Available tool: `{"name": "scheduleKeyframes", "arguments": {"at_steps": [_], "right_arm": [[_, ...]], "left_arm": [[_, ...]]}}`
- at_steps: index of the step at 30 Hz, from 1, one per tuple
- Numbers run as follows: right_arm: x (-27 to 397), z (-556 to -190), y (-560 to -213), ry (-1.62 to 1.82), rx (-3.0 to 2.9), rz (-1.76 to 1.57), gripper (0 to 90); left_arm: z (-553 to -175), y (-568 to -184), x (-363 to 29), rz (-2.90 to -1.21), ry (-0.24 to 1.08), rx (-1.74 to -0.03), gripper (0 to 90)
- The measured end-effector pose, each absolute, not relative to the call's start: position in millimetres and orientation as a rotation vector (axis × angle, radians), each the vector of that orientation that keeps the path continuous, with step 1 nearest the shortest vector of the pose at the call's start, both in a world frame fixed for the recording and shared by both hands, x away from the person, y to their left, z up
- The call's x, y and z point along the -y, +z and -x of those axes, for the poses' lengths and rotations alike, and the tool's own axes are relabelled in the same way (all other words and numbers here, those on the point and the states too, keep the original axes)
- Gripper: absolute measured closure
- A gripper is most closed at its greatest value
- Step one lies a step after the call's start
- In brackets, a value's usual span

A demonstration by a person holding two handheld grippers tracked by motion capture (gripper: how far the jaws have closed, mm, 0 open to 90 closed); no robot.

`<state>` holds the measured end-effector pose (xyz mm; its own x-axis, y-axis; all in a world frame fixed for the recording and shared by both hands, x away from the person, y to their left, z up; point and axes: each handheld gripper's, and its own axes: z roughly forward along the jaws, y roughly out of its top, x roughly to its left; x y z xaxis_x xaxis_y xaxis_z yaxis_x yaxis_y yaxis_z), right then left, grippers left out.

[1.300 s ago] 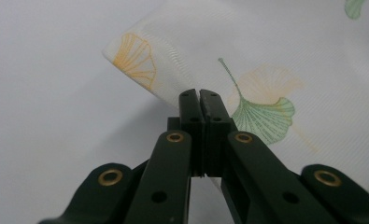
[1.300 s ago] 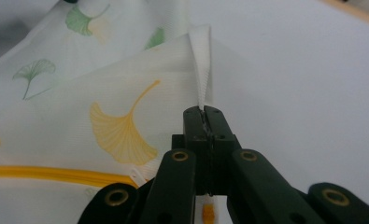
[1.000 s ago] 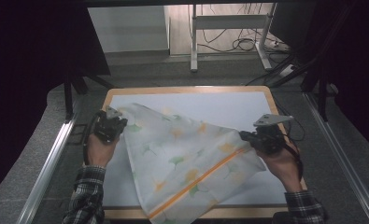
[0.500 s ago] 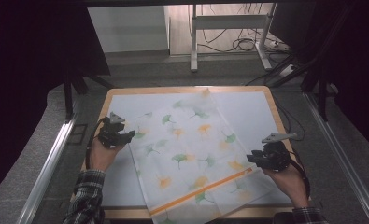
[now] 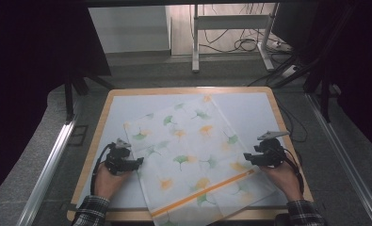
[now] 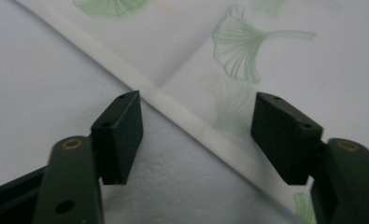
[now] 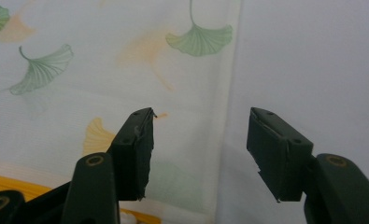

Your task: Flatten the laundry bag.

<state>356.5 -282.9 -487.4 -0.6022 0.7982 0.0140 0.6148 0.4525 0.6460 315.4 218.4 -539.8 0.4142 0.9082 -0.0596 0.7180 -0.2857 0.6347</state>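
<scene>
A thin white cloth (image 5: 193, 155) printed with green and orange ginkgo leaves lies spread flat on the pale surface (image 5: 249, 106), turned at a slant so that one corner points toward the far edge and another runs off the near edge; an orange stripe (image 5: 207, 190) crosses the cloth near its near end. The left tongs (image 5: 137, 162) sit at the cloth's left hem, low over the surface, held in the person's left hand (image 5: 109, 178). Their jaws have just been opening and stand apart, released, with the white hem (image 6: 191, 122) passing between them and neither pad pressing on it. The right tongs (image 5: 247, 158) sit at the cloth's right edge, just above the stripe's end, in the right hand (image 5: 281, 178). Their jaws have likewise just been opening and gape free, the cloth's right hem (image 7: 226, 116) lying flat beneath the gap, untouched by either pad
</scene>
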Motion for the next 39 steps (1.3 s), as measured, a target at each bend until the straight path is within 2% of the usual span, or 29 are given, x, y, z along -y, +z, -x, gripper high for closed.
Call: {"name": "scheduleKeyframes", "arguments": {"at_steps": [1,3,4,5,8,9,13,20,27,35,37,38,39], "right_arm": [[285,-356,-488,0.896,-2.41,-1.217,40.7],[290,-354,-488,0.904,-2.398,-1.227,40.6],[291,-354,-487,0.909,-2.394,-1.234,40.6],[292,-354,-487,0.909,-2.387,-1.235,40.7],[293,-353,-487,0.911,-2.39,-1.234,40.8],[292,-353,-488,0.908,-2.39,-1.234,41.0],[290,-354,-488,0.916,-2.396,-1.229,41.8],[294,-355,-486,0.949,-2.373,-1.242,43.9],[302,-356,-485,0.963,-2.359,-1.266,44.8],[302,-355,-488,0.967,-2.365,-1.252,45.4],[302,-354,-488,0.967,-2.366,-1.25,45.3],[303,-353,-487,0.979,-2.366,-1.246,44.7],[303,-353,-487,0.979,-2.366,-1.246,44.7]], "left_arm": [[-316,-539,-218,-2.082,0.424,-1.401,37.3],[-317,-538,-218,-2.065,0.439,-1.439,55.5],[-317,-538,-219,-2.062,0.446,-1.445,55.5],[-317,-538,-218,-2.062,0.453,-1.442,61.3],[-315,-537,-208,-2.133,0.52,-1.38,86.3],[-315,-536,-205,-2.164,0.545,-1.364,88.8],[-320,-536,-215,-2.13,0.476,-1.34,89.9],[-352,-534,-218,-2.141,0.542,-1.333,89.9],[-402,-532,-213,-2.174,0.608,-1.33,89.9],[-443,-536,-212,-2.116,0.638,-1.361,89.3],[-442,-531,-212,-2.095,0.648,-1.35,84.7],[-439,-527,-213,-2.089,0.652,-1.34,78.8],[-436,-523,-213,-2.085,0.646,-1.325,78.8]]}}
